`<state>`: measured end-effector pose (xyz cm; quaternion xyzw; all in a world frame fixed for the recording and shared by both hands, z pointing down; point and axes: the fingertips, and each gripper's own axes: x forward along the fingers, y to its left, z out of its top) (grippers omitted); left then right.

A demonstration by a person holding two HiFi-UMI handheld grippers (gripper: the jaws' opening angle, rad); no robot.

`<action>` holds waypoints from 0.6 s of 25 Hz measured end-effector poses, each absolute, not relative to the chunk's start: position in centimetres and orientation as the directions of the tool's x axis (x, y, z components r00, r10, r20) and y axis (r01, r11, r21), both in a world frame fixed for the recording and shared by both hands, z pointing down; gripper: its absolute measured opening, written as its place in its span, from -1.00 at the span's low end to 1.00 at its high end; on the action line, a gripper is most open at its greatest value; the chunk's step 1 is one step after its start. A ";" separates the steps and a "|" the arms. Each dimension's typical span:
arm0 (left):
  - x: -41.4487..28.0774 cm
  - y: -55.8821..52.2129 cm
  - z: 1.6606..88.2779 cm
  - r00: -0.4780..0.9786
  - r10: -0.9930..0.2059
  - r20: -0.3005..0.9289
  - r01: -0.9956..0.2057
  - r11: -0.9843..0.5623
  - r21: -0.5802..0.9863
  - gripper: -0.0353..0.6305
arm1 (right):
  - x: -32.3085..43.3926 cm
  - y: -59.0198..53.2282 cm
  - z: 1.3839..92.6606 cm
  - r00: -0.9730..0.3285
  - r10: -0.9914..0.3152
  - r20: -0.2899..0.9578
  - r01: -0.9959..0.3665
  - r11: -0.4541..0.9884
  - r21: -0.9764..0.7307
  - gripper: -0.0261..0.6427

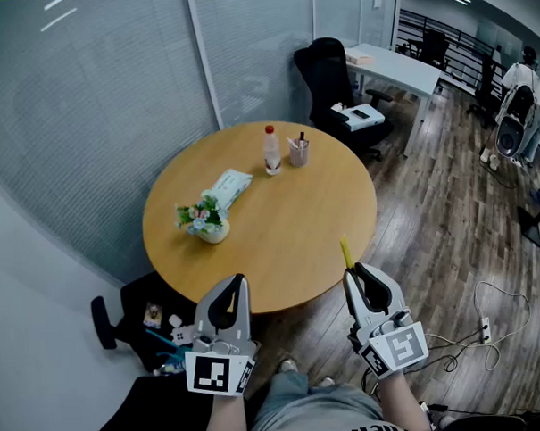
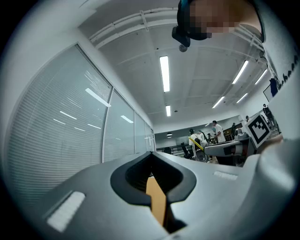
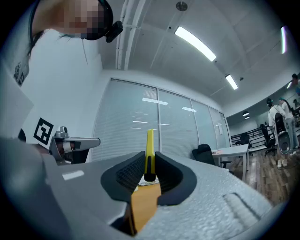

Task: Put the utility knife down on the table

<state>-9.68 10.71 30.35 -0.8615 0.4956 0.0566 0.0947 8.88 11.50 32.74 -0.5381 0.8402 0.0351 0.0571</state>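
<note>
The left gripper [image 1: 239, 285] hangs at the near edge of the round table [image 1: 288, 223] with its jaws together and nothing between them. On the table stand a small flower pot [image 1: 204, 220], a pack of tissues [image 1: 227, 186], a bottle [image 1: 271, 150] and a cup of pens [image 1: 298, 152], all on the far half. The right gripper [image 1: 352, 273] is clamped on the yellow utility knife [image 1: 346, 251], held upright just off the near rim, not yet over the wood. By my judgement nothing is done: carrying it over, lowering and releasing remain.
</note>
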 end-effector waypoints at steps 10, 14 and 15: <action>-10.0 9.4 30.6 0.509 -0.839 -0.192 -0.861 -0.499 -0.101 -0.87 | 8.5 10.4 32.8 -0.404 -0.905 -0.132 -0.913 0.408 0.001 -0.72; -10.4 8.7 30.6 0.511 -0.838 -0.193 -0.860 -0.502 -0.094 -0.87 | 8.3 9.8 32.9 -0.397 -0.908 -0.134 -0.915 0.402 -0.018 -0.72; -10.5 8.5 30.7 0.512 -0.837 -0.192 -0.859 -0.504 -0.091 -0.87 | 8.3 9.6 32.9 -0.392 -0.910 -0.137 -0.917 0.399 -0.026 -0.72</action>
